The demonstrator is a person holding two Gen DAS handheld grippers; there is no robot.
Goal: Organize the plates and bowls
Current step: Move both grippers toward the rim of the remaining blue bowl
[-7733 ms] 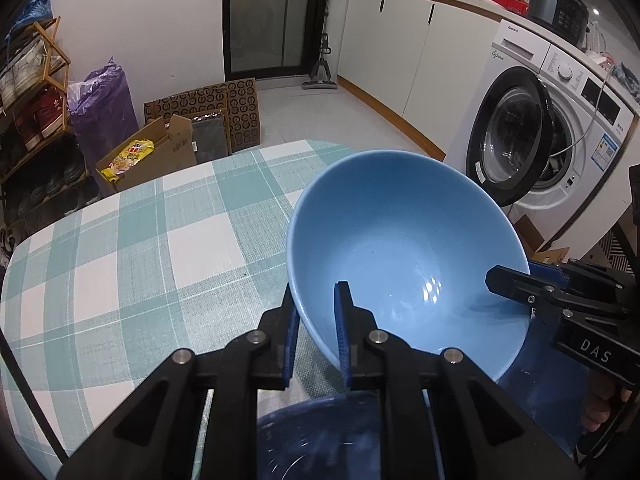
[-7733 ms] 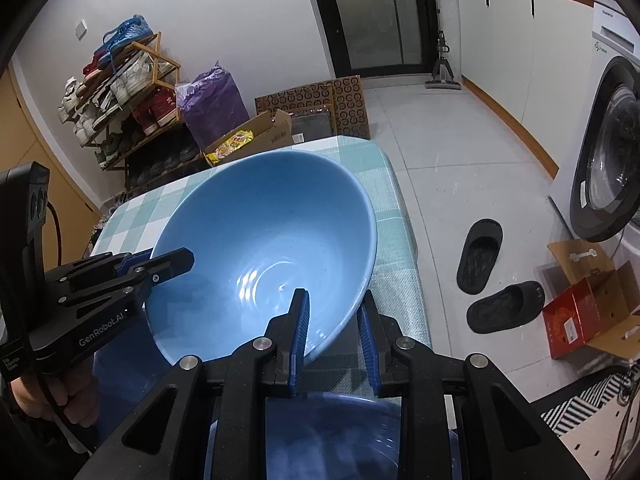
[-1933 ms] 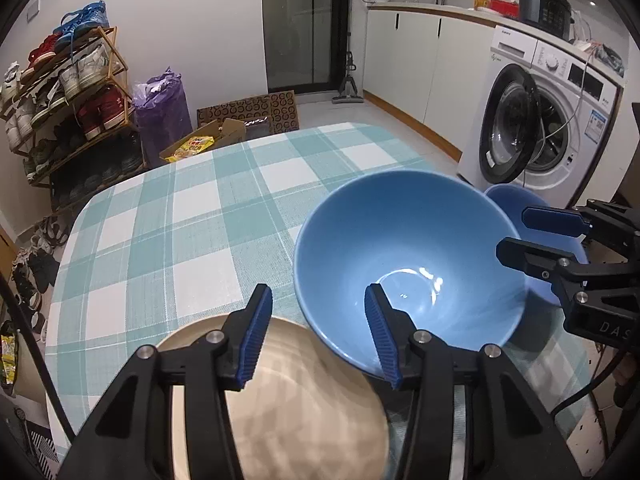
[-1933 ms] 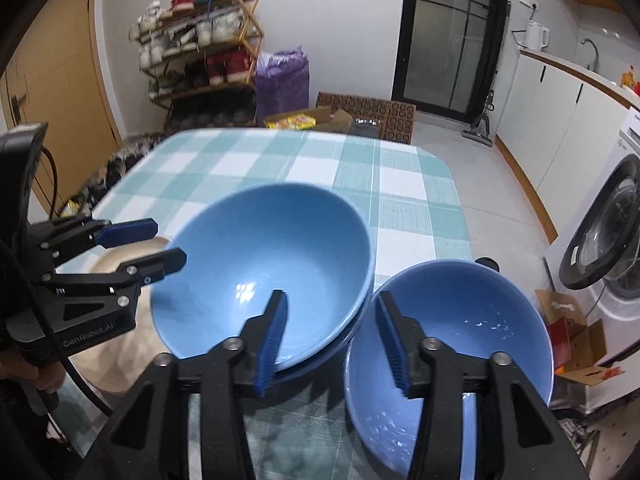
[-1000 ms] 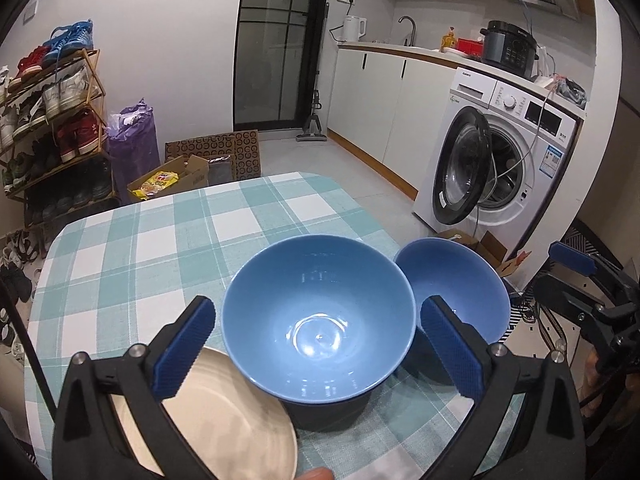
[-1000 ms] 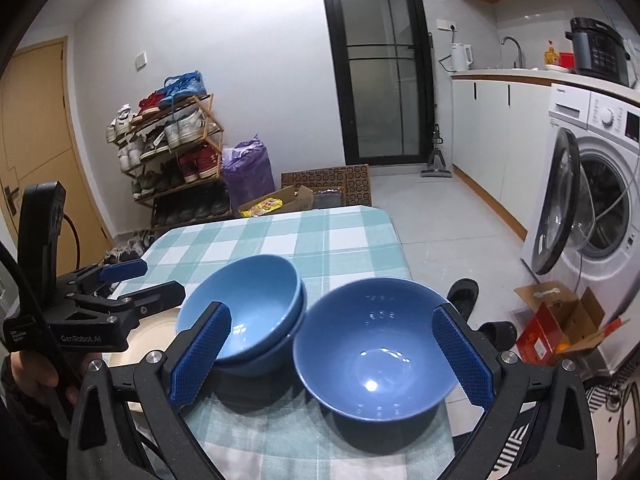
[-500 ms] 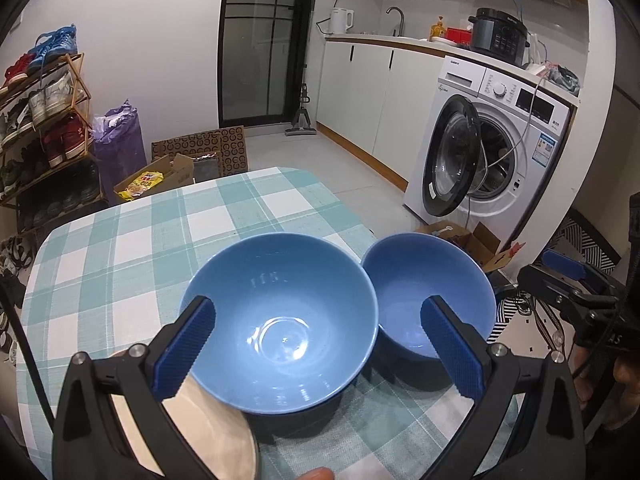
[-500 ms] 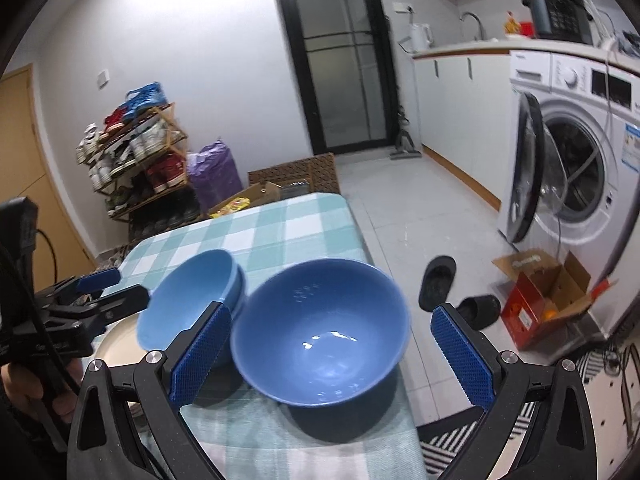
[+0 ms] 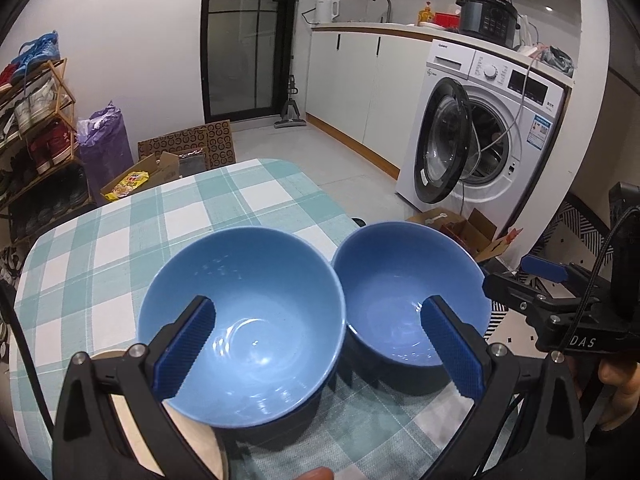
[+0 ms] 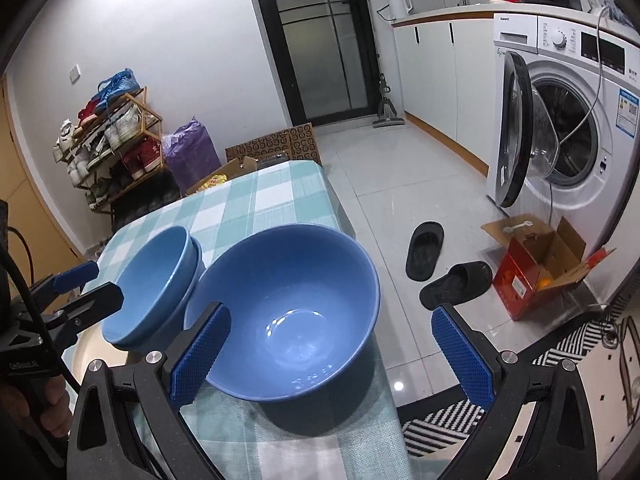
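Pulled back and up since the earlier frames, both tools now off the bowls and spread wide, gripping nothing. Left tool (image 9: pixel 316 350) hanging over the stacked pair of blue bowls (image 9: pixel 242 322); right tool (image 10: pixel 332 350) hanging over the single blue bowl (image 10: pixel 294 322). Stack and single bowl side by side on the checked counter (image 9: pixel 120 240), rims touching or nearly so, the single bowl toward the counter's right edge, on the washing machine (image 9: pixel 492 128) side. Beige plate (image 9: pixel 200 436) partly tucked under the left side of the stack, mostly hidden by the left tool. Probably next: nesting the single bowl into the stack. Key relation for that: single bowl straight ahead of and below the right tool, its near rim between the open jaws, so right hand clearly the nearer one; stack lying just to the left of it, so a short leftward carry after the lift. No long axis to mind, round all over. Risk of clipping the stack's rim on the way across.
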